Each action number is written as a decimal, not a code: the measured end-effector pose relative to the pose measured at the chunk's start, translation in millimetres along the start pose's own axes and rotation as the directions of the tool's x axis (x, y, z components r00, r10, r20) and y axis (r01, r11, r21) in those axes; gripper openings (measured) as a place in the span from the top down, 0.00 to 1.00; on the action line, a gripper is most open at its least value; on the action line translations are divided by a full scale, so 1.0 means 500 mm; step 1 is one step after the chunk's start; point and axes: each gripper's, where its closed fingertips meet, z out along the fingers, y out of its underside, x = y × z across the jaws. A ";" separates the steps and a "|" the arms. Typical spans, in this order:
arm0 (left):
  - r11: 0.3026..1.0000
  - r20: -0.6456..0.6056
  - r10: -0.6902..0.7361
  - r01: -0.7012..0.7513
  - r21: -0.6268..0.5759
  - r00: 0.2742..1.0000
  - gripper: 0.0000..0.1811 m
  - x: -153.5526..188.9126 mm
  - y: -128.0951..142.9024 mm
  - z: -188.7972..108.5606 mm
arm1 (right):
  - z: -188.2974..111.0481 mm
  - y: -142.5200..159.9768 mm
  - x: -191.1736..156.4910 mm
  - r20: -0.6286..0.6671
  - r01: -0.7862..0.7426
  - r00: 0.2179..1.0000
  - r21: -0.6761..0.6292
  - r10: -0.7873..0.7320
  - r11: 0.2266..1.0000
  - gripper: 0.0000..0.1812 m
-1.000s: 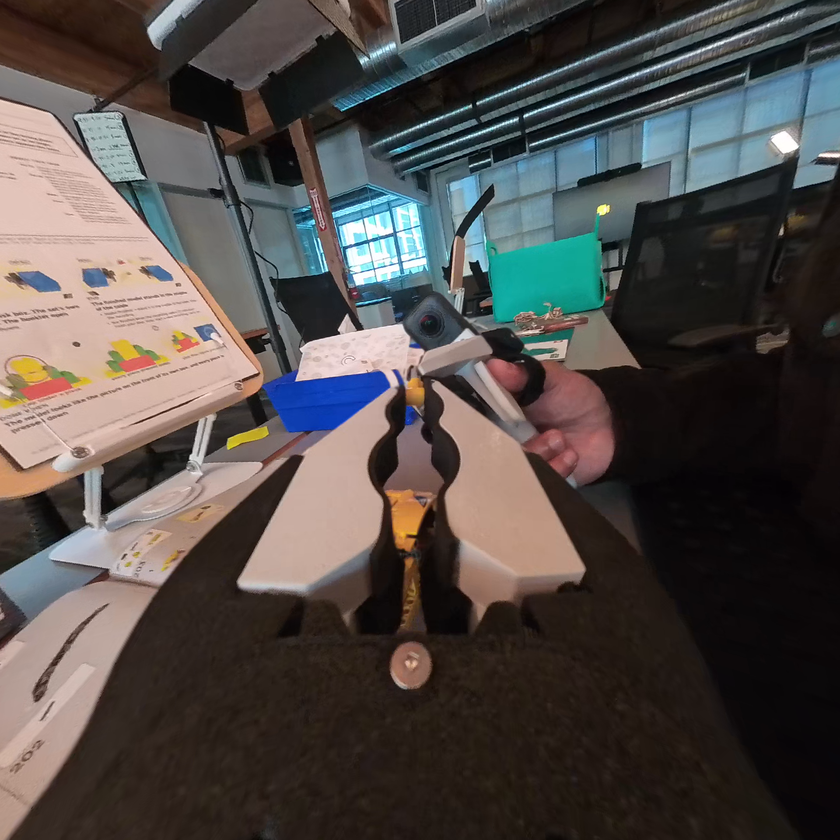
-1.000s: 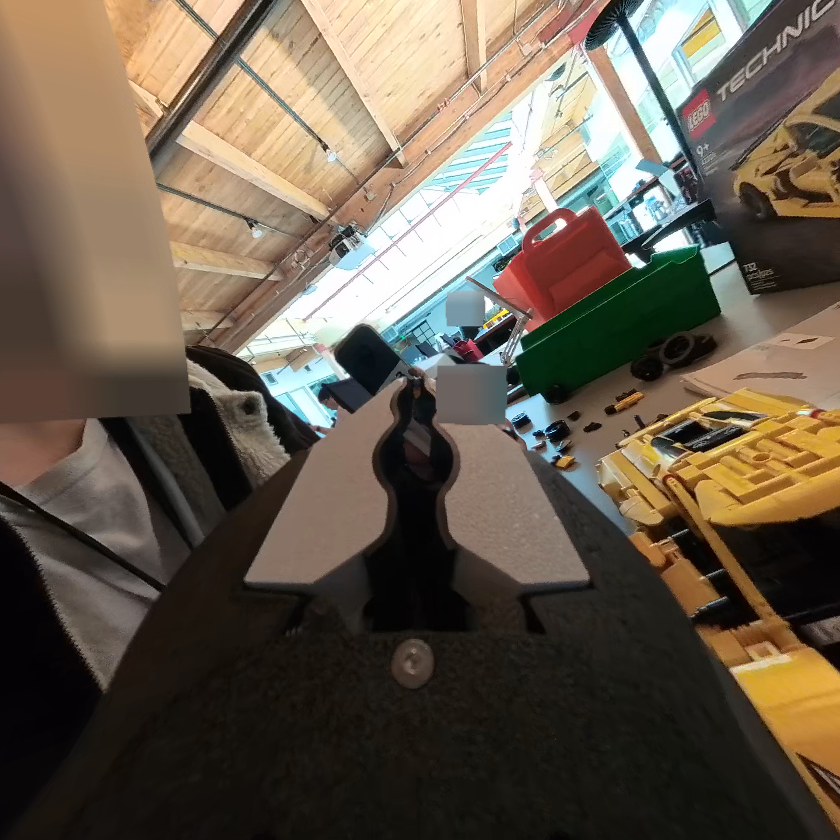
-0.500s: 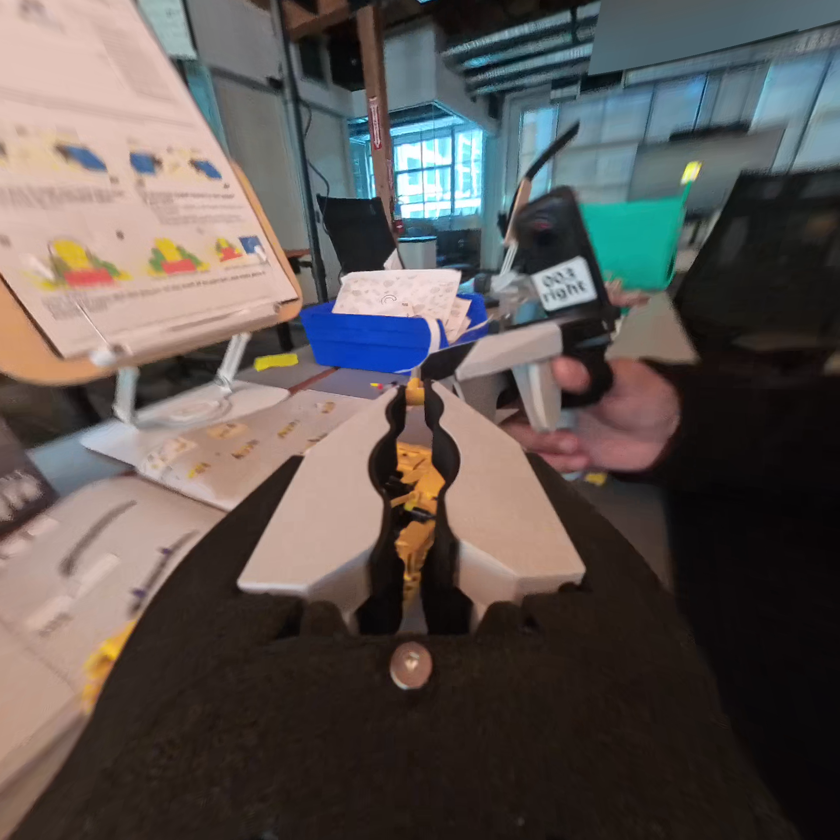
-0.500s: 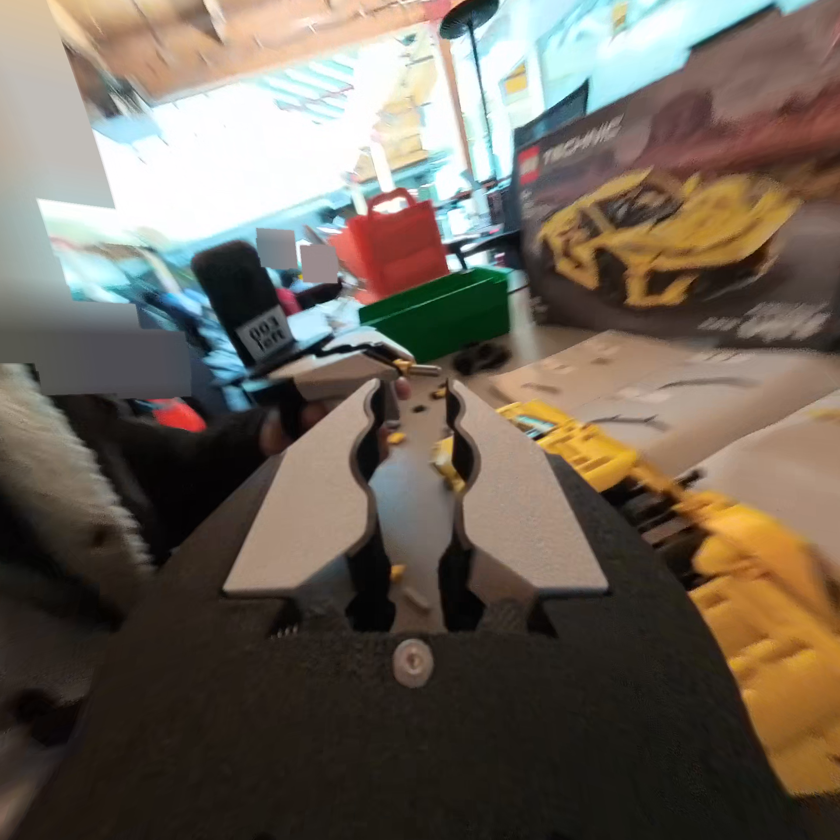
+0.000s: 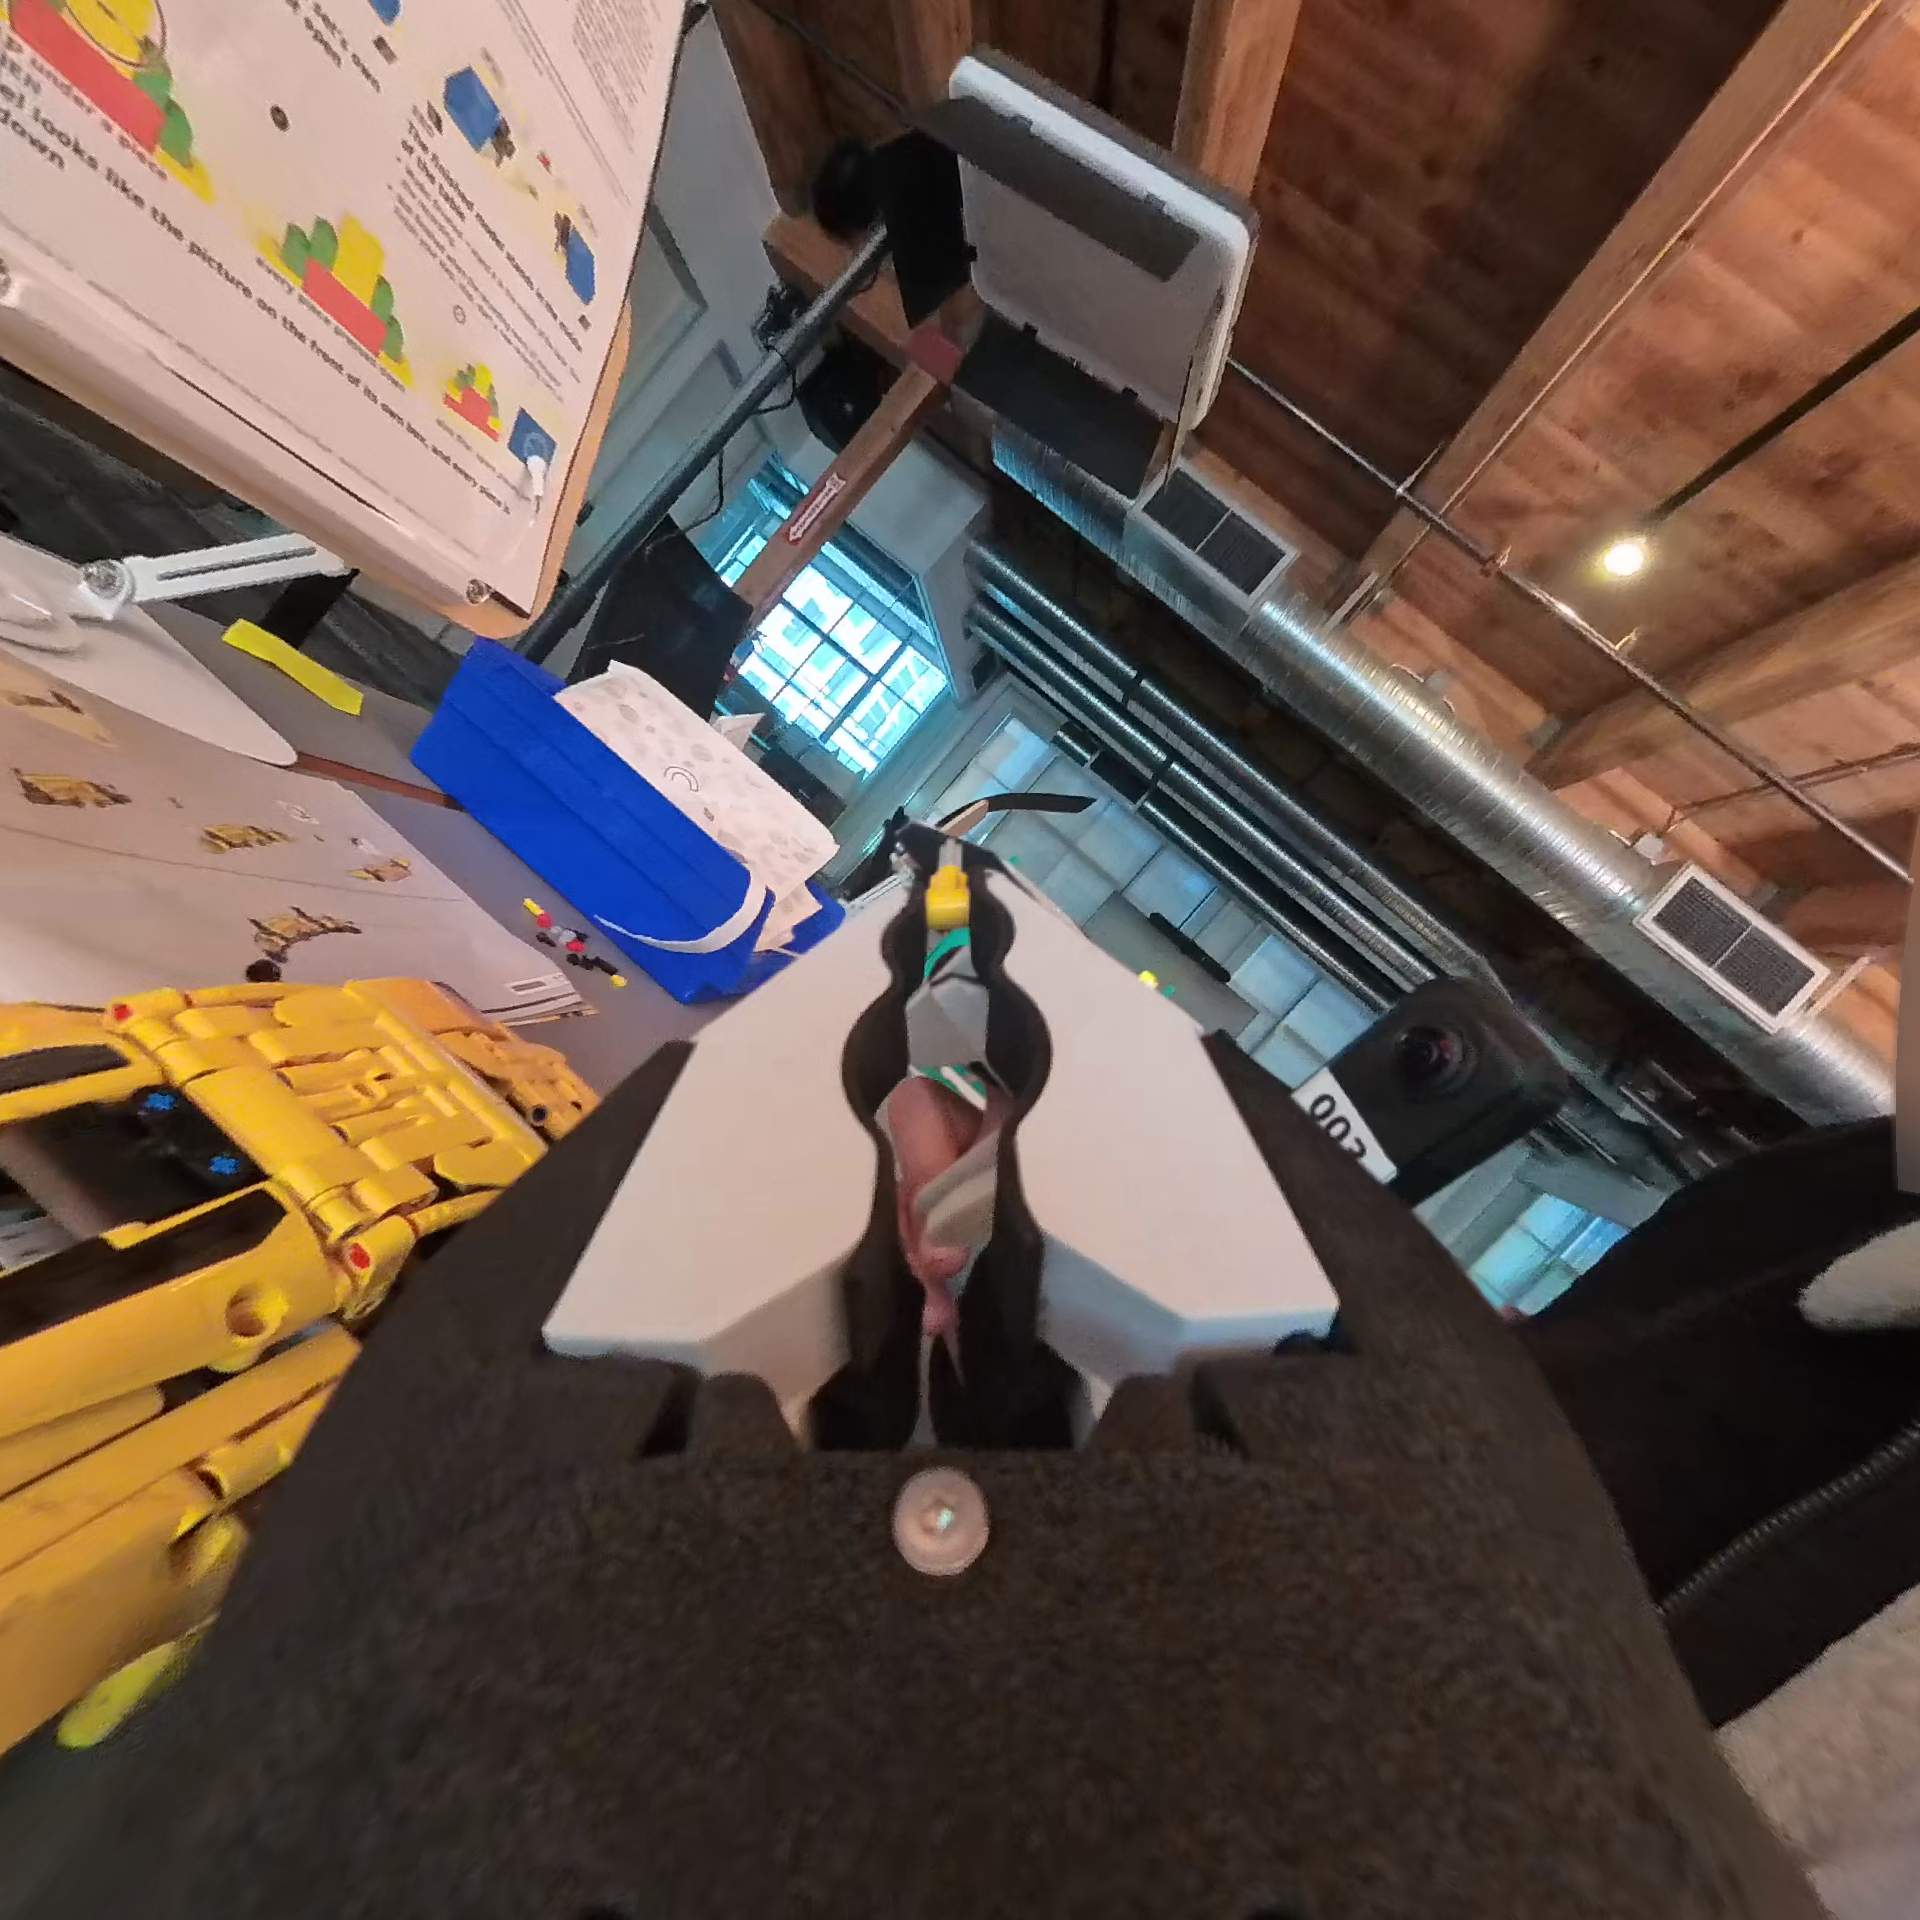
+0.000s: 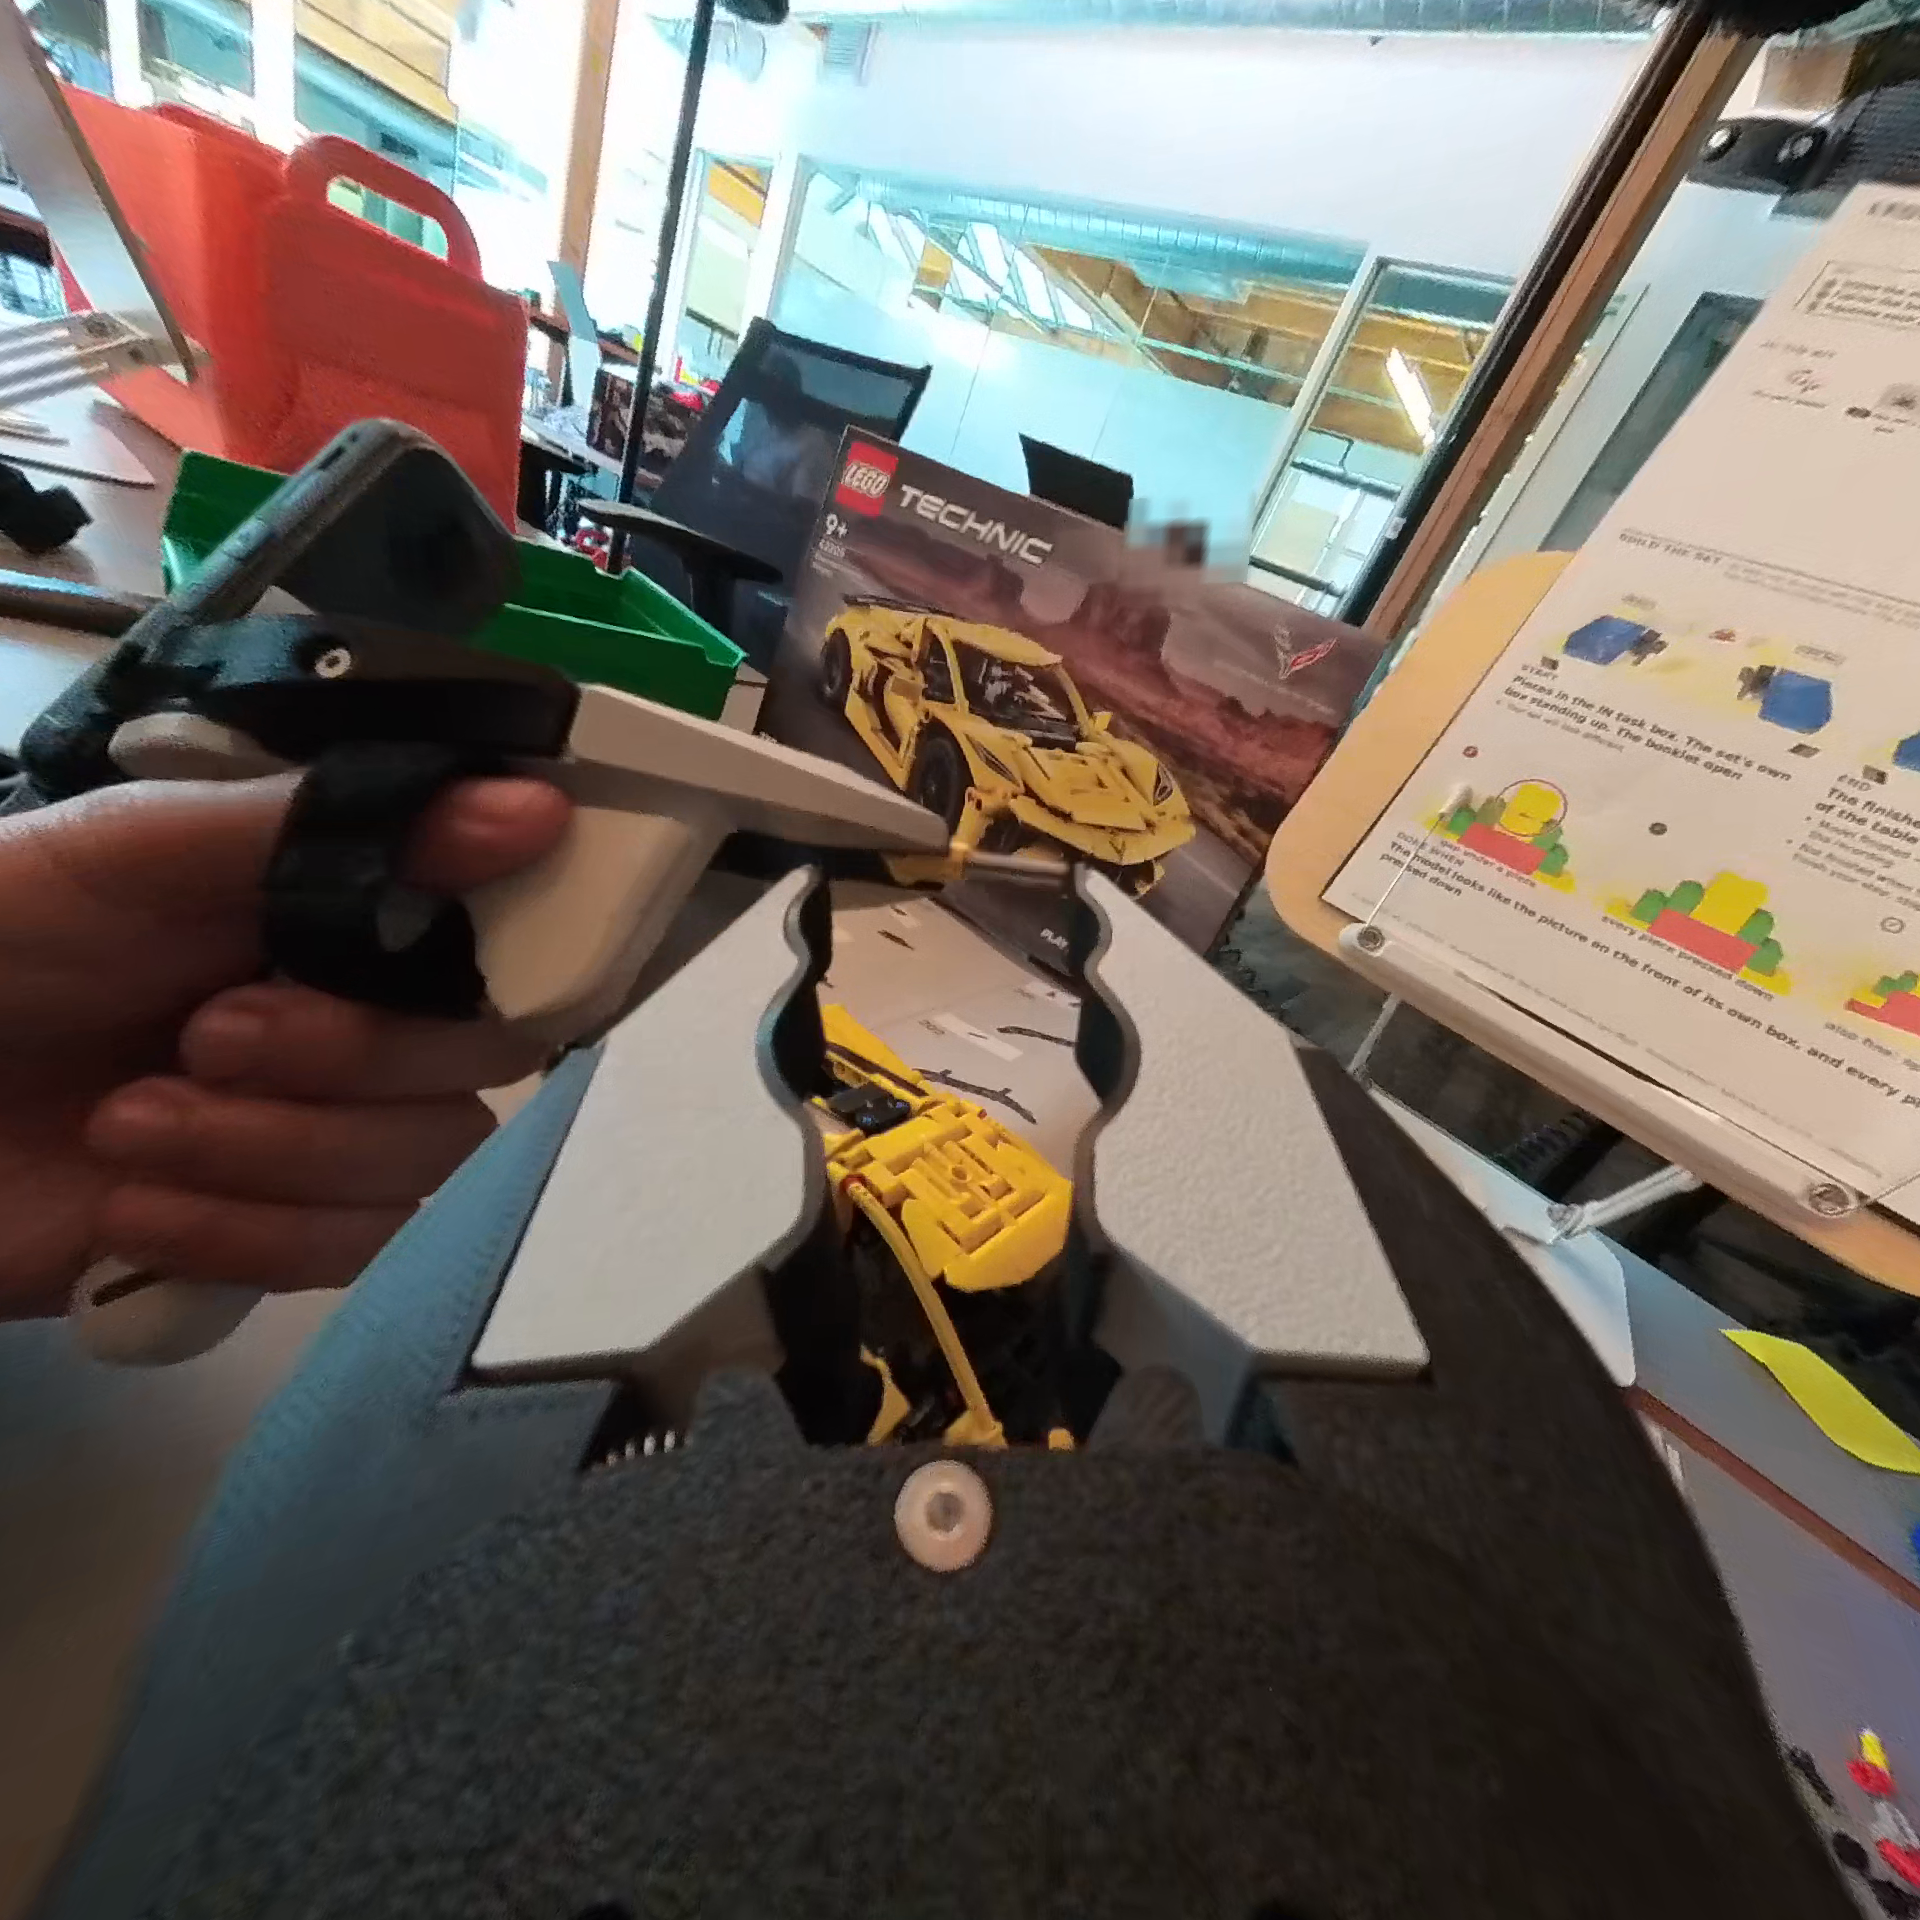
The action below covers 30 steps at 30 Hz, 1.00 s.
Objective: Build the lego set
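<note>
Yellow car (image 5: 208,1195) cut by left edge; instruction sheet (image 6: 1704,748) cropped right.

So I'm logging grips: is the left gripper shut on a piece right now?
Shut on a small yellow piece, pinched at the left gripper tips; the right wrist view shows the same.

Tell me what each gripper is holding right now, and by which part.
The left gripper is shut on a small yellow piece, pinched at its tips; a thin metal pin sticks out of it. The right gripper is open, holding nothing.
</note>
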 end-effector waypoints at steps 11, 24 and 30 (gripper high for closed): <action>0.982 -0.044 -0.183 0.185 0.045 0.982 0.96 -0.008 -0.006 -0.007 | 0.013 -0.004 0.000 -0.057 0.074 0.996 0.022 -0.073 0.997 0.78; 0.981 -0.051 -0.183 0.186 0.052 0.982 0.96 0.000 -0.001 -0.005 | 0.004 -0.004 0.001 -0.051 0.025 0.998 -0.007 -0.025 1.000 0.83; 0.998 -0.045 -0.022 0.019 -0.057 0.999 0.96 0.002 -0.001 -0.006 | -0.003 -0.007 0.001 0.022 0.016 1.000 0.032 -0.017 0.999 0.84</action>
